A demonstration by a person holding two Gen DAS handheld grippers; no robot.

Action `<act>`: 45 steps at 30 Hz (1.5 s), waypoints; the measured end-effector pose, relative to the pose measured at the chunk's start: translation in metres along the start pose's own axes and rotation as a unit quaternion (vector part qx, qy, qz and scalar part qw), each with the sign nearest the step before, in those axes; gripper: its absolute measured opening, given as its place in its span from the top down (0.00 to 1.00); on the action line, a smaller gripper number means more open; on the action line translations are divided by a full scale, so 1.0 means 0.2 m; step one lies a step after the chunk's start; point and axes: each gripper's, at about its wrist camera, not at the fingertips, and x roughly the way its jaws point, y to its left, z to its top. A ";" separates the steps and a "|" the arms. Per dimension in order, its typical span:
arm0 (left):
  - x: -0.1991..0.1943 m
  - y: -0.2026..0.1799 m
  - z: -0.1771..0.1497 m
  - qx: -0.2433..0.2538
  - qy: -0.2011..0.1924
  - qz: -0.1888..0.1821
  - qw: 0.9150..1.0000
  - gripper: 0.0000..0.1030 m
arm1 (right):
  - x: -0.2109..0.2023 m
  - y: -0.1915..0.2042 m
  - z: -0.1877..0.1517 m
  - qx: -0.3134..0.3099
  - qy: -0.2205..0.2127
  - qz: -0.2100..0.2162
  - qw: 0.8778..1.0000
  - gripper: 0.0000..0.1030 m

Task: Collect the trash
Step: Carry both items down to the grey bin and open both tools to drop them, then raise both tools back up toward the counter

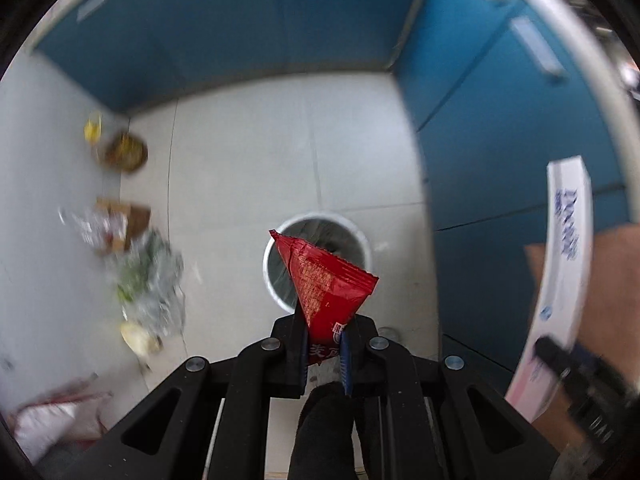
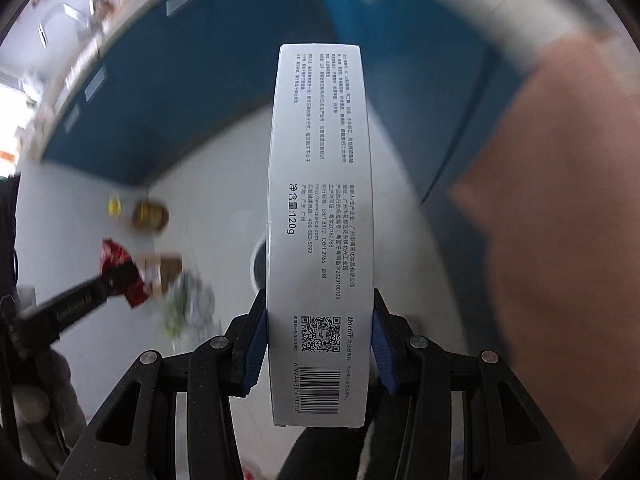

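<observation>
My left gripper point(image 1: 324, 344) is shut on a red snack wrapper point(image 1: 324, 280) and holds it above a round white trash bin point(image 1: 360, 240) on the floor. My right gripper point(image 2: 318, 344) is shut on a long white toothpaste box point(image 2: 320, 200), held upright along the fingers. The box also shows at the right of the left wrist view point(image 1: 560, 264). The red wrapper point(image 2: 120, 272) and the left gripper also show at the left of the right wrist view. The bin point(image 2: 260, 268) is mostly hidden behind the box there.
More trash lies on the pale tiled floor at left: a clear plastic bag with green scraps point(image 1: 152, 276), a brown cardboard piece point(image 1: 124, 220), a yellow-brown round item point(image 1: 126, 152), a pale item point(image 1: 138, 338). Blue cabinets point(image 1: 500, 140) stand behind and right.
</observation>
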 end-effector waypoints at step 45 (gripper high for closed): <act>0.42 0.59 -0.16 -0.079 0.013 0.070 0.994 0.05 | 0.93 0.41 0.07 -0.155 0.091 -0.106 0.978 0.02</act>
